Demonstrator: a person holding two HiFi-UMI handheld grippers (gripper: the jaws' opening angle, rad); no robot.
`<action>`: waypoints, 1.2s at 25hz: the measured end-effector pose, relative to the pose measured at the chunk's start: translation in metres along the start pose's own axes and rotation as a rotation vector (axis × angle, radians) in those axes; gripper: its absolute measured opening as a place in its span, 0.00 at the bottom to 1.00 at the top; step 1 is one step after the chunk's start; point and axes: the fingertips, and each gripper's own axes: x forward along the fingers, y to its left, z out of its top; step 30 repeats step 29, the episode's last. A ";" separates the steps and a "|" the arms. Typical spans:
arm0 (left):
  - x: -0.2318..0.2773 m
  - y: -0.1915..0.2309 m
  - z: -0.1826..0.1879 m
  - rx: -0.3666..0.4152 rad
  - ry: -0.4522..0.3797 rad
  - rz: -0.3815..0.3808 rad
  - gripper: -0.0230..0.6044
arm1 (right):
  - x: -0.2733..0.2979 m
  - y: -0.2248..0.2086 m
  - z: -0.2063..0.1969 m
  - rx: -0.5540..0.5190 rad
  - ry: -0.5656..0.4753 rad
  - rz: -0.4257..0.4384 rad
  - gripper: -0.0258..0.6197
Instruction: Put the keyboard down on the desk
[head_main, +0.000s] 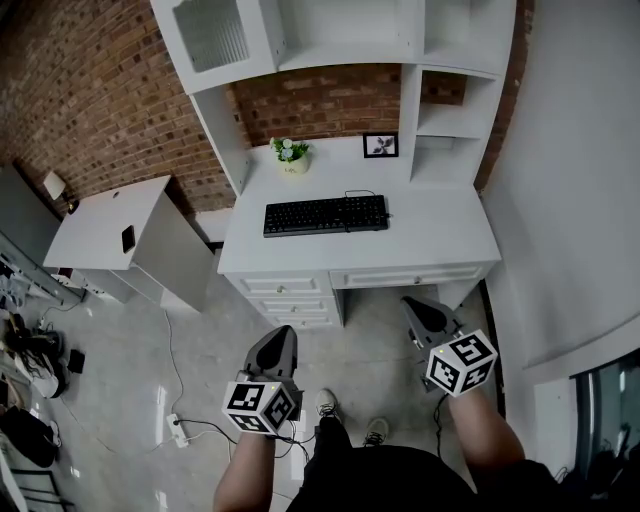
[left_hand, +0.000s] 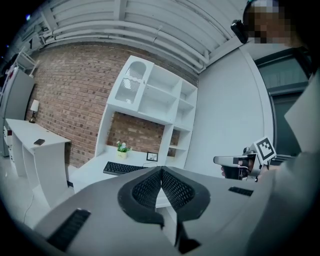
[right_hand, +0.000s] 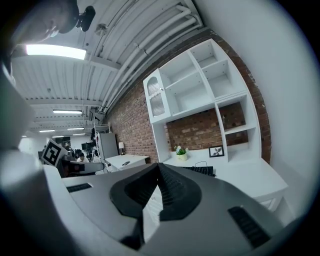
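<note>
A black keyboard (head_main: 326, 214) lies flat on the white desk (head_main: 440, 240), its cable curling behind it; it also shows in the left gripper view as the keyboard (left_hand: 121, 168) and in the right gripper view as the keyboard (right_hand: 201, 170). My left gripper (head_main: 278, 343) hangs over the floor in front of the desk drawers, shut and holding nothing. My right gripper (head_main: 417, 311) hovers near the desk's front edge, also shut and empty. Both are well short of the keyboard.
On the desk's back stand a small potted plant (head_main: 291, 155) and a framed picture (head_main: 380, 145), under white shelves (head_main: 350, 40). A second white table (head_main: 100, 225) with a dark phone stands at left. Cables and a power strip (head_main: 177, 429) lie on the floor.
</note>
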 end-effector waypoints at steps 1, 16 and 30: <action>-0.001 0.000 0.000 -0.003 -0.003 0.004 0.07 | -0.001 0.000 0.000 -0.001 -0.001 0.002 0.07; 0.001 -0.013 0.011 -0.032 -0.022 -0.003 0.07 | -0.006 -0.002 0.006 -0.012 -0.009 0.017 0.07; 0.004 -0.024 0.011 -0.029 -0.022 -0.014 0.07 | -0.013 -0.010 0.004 -0.008 -0.002 0.013 0.07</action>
